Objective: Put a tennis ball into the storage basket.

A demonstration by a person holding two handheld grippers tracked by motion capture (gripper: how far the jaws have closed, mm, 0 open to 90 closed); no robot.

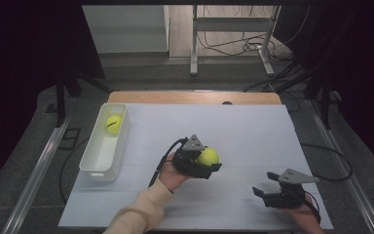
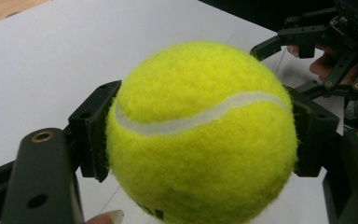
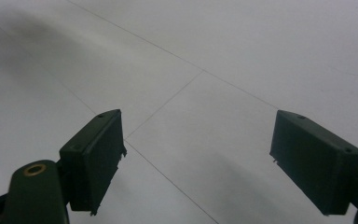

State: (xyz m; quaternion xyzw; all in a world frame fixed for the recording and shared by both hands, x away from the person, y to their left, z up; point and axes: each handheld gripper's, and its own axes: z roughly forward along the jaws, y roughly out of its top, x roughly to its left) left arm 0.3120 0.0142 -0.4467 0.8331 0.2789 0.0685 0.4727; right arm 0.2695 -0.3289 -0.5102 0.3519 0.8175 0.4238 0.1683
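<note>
The tennis ball is sitting between my left jaws, above the middle of the worktop. In the left gripper view the ball is being pressed on both flanks by the black pads, its white seam curving across the front face. My left gripper is clamping it firmly; my left hand is wrapping the gripper body from below, with a cream sleeve trailing toward the near edge.

My right gripper is hovering near the worktop's near right corner, well apart from the ball, its jaws standing wide with nothing between them. The right gripper view is showing those two pads spread over bare white surface, crossed by thin lines.

Farther out, a white bin is resting along the left edge of the worktop. A second tennis ball is lying inside it, at the far end. Beyond the worktop, cables are lying on the floor around a metal stand.
</note>
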